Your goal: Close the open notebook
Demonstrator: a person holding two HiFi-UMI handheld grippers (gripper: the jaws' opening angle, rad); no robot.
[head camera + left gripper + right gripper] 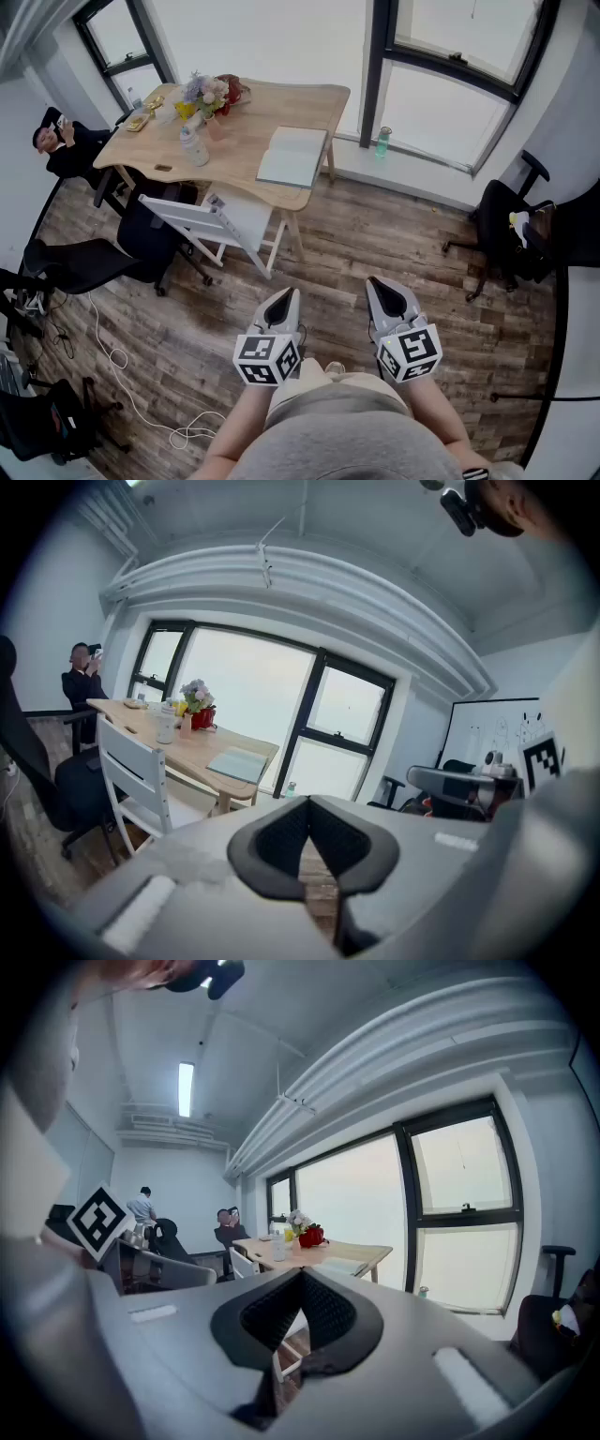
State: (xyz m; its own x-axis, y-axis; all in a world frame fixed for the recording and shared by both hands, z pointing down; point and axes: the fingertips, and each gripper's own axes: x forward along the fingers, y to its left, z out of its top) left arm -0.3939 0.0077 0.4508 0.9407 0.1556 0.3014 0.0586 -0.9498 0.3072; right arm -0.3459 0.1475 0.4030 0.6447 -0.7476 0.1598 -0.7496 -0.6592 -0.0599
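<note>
In the head view, the left gripper (279, 302) and right gripper (384, 289) are held side by side, low before the body, both aimed forward and slightly down. The open notebook (292, 157) is seen lying flat near the table's (244, 141) edge, well ahead of the left fingertips and beyond a white chair (202, 217).

In the left gripper view, the jaws are pressed together with nothing between them. The notebook is found up and left of the tips, and a whiteboard (492, 731), shown nowhere else, stands to their right.

In the right gripper view, the jaws are likewise closed and empty. The notebook lies just above and right of the tips, and a standing person (142, 1208) is seen only here, far to their left.
</note>
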